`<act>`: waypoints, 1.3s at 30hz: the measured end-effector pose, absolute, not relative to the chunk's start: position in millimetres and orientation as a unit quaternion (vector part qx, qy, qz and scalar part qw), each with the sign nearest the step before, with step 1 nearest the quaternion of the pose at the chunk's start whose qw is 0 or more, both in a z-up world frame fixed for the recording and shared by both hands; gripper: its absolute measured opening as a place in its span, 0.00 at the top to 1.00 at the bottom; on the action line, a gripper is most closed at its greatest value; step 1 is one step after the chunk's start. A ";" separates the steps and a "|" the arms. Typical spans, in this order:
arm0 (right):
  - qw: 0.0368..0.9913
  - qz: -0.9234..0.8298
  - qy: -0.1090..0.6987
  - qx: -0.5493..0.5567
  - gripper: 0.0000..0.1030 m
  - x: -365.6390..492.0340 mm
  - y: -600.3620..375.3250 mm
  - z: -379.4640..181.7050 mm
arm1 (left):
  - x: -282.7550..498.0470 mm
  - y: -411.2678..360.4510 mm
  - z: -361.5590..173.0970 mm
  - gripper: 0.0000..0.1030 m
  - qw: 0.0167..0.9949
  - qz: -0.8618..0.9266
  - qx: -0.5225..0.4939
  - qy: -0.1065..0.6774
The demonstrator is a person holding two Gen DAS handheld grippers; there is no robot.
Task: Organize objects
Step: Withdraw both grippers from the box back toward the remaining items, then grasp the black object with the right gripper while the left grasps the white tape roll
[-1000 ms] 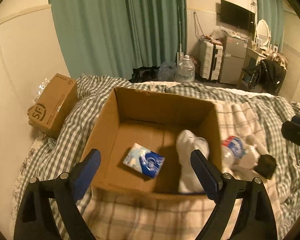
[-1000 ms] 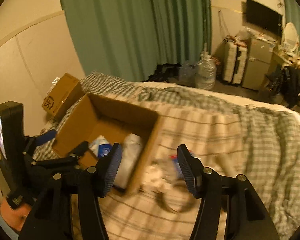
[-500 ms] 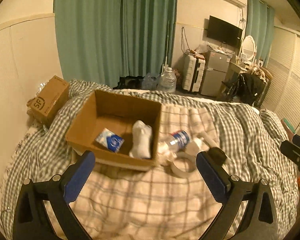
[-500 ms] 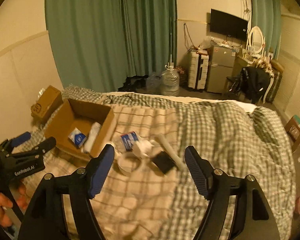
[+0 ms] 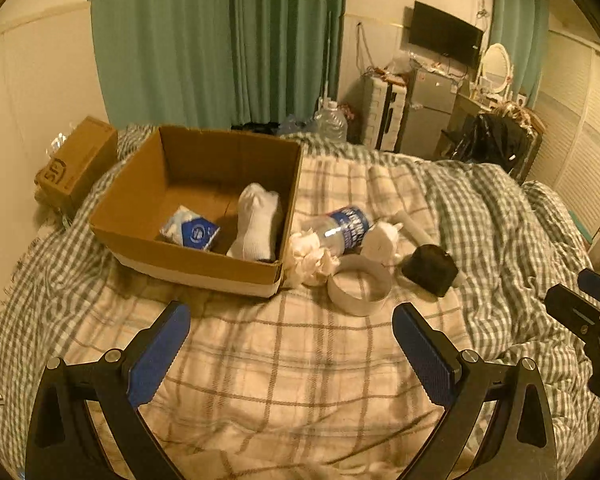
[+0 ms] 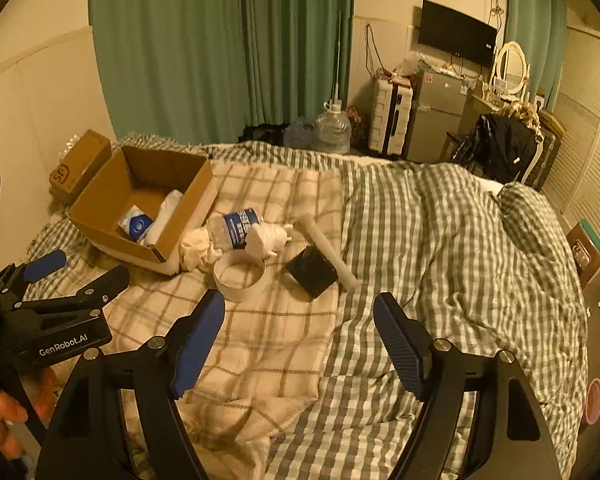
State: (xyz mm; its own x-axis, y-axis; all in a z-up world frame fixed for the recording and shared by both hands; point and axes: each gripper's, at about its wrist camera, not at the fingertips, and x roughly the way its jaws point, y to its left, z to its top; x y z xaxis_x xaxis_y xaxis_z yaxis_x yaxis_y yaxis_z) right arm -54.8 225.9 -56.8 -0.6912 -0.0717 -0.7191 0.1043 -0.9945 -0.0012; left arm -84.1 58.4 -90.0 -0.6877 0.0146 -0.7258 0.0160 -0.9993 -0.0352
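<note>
An open cardboard box (image 5: 140, 200) (image 6: 100, 196) sits on the bed. Inside lie a blue-and-white packet (image 5: 190, 232) (image 6: 136, 224) and white socks (image 5: 256, 226) (image 6: 164, 216). To its right lie a crumpled cloth (image 5: 310, 260) (image 6: 198, 248), a plastic bottle (image 5: 342, 226) (image 6: 236, 226), a tape roll (image 5: 360, 290) (image 6: 240, 274), a white item (image 5: 382, 240) (image 6: 266, 240), a black object (image 5: 430, 268) (image 6: 312, 270) and a white tube (image 5: 414, 228) (image 6: 328, 248). My left gripper (image 5: 292, 352) (image 6: 72, 276) is open and empty, short of the box. My right gripper (image 6: 300, 340) is open and empty, short of the pile.
A closed cardboard box (image 5: 76, 160) sits at the bed's left by the wall. A checked blanket (image 6: 440, 240) covers the bed's right side. Beyond the bed are green curtains (image 5: 220, 40), a water jug (image 6: 332, 128), a suitcase, a small fridge and a TV.
Both grippers have pulled back from the box and the pile, so more of the bed shows. Both stayed open. The objects have not moved.
</note>
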 end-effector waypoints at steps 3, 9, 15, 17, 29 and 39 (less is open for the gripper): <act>0.049 -0.916 0.012 0.398 0.26 -66.1 229.0 -67.2 | -94.7 55.4 -103.6 0.00 0.002 -0.911 0.411 0.032; 0.044 -0.913 0.007 0.405 0.26 -95.5 238.2 -83.1 | -113.4 58.6 -124.0 0.00 -0.002 -0.903 0.427 0.037; 0.043 -0.909 0.024 0.415 0.26 -127.5 243.6 -108.6 | -134.8 77.9 -148.7 0.00 -0.019 -0.890 0.454 0.031; 0.046 -0.906 0.027 0.420 0.26 -139.0 245.8 -119.4 | -142.6 85.9 -157.6 0.00 -0.024 -0.887 0.461 0.024; 0.067 -0.884 0.036 0.462 0.26 -192.3 258.7 -186.2 | -177.8 119.8 -206.7 0.00 -0.043 -0.867 0.496 -0.018; 0.125 -0.864 0.072 0.483 0.26 -210.7 254.7 -210.8 | -205.4 132.4 -231.4 0.00 -0.055 -0.864 0.498 -0.040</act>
State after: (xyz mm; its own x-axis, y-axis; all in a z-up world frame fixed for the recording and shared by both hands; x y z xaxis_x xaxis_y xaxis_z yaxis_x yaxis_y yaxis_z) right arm -210.7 254.7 -210.8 -0.5022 -0.1466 -0.8523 0.2854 -0.9584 -0.0033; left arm -205.4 132.4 -231.4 -0.4977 0.0551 -0.8656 -0.1352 -0.9907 0.0147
